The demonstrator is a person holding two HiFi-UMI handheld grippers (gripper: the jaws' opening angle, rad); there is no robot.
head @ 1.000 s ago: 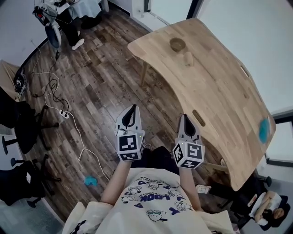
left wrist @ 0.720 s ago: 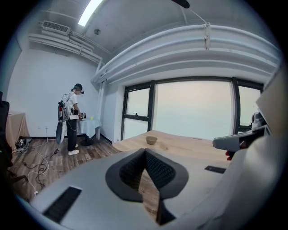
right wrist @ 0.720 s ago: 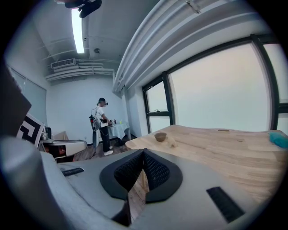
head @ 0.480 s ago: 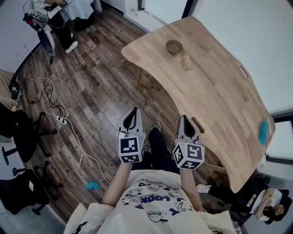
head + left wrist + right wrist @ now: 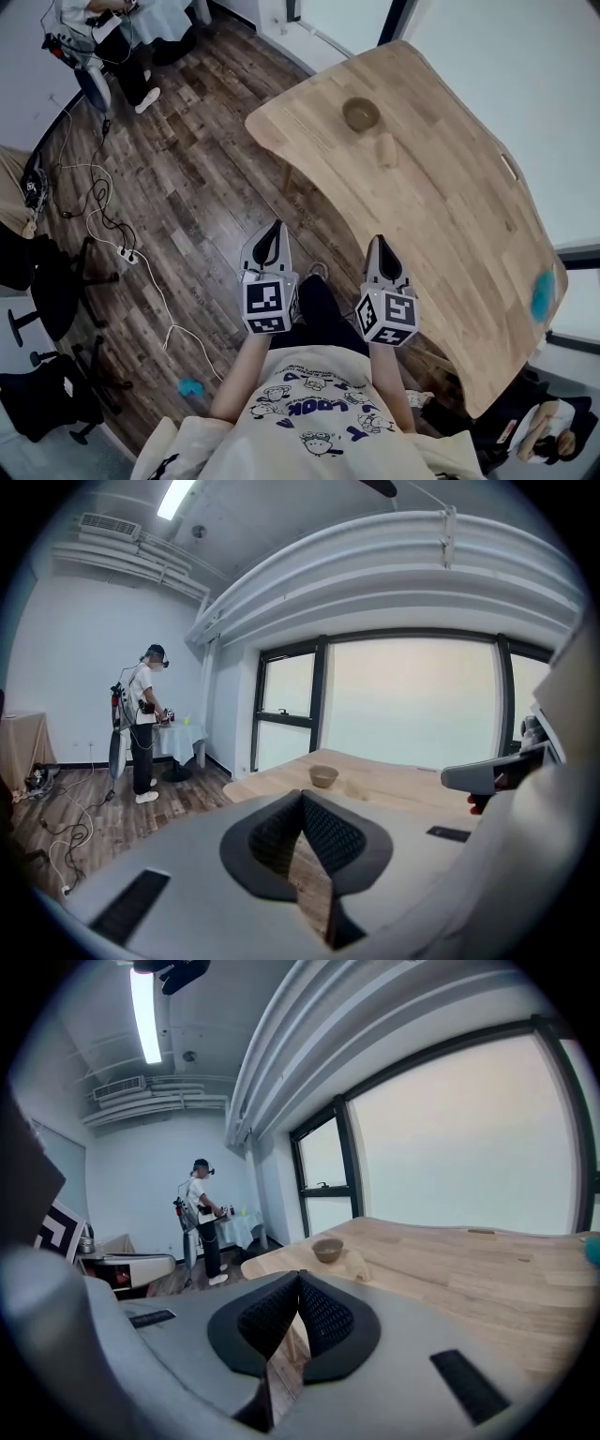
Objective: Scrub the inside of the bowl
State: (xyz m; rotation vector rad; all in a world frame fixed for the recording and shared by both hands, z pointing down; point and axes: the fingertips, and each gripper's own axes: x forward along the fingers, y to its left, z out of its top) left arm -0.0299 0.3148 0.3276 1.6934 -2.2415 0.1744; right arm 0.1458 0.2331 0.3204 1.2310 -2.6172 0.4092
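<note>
The bowl [image 5: 361, 113] stands upright, mouth up, near the far end of the table [image 5: 459, 225]. A tan oblong thing [image 5: 385, 149] lies just beside it. The left gripper [image 5: 273, 230] and right gripper [image 5: 382, 246] are both closed on nothing, held close to the person and well apart from the bowl, tips aimed roughly toward it.

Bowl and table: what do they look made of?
Bowl: dull brown and matte with no glare, so possibly wood or unglazed ceramic; it is too small to settle. Table: light wood with a matte finish, going by the pale tan top with faint grain streaks.
</note>
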